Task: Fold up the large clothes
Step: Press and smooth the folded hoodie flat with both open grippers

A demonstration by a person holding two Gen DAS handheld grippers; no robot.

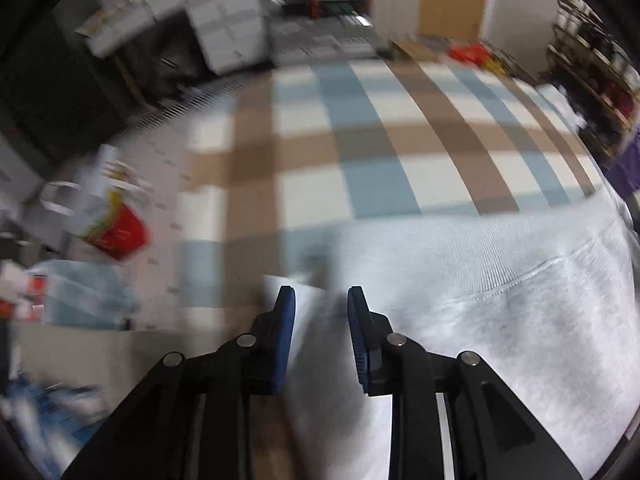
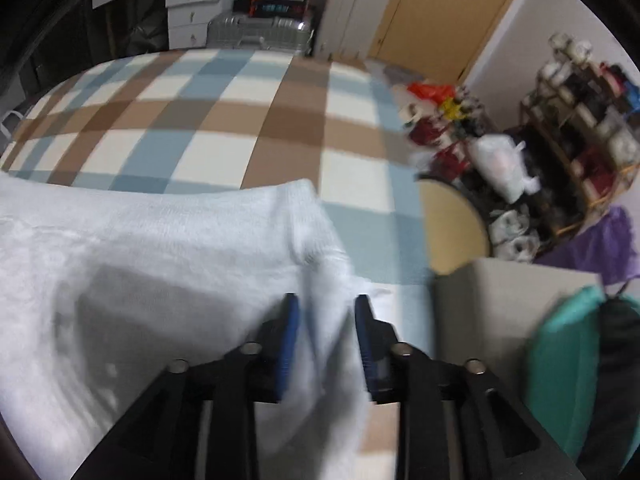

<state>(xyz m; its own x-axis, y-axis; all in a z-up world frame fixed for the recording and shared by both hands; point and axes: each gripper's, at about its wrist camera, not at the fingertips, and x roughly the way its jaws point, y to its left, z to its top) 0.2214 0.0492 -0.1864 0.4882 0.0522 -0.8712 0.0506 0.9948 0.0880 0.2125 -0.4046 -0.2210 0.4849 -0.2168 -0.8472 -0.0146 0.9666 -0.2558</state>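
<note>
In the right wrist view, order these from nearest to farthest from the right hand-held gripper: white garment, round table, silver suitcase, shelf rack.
1. White garment: between the right hand-held gripper's fingers, spreading left.
2. Round table: just ahead, right of the bed.
3. Shelf rack: farther right, by the wall.
4. Silver suitcase: beyond the bed's far end.

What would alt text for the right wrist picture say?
Blurry fisheye view: the right tongs are parted around a bunched corner of a white garment, which lies on a blue, brown and cream checked blanket. Cluttered shelves stand to the right.
</note>
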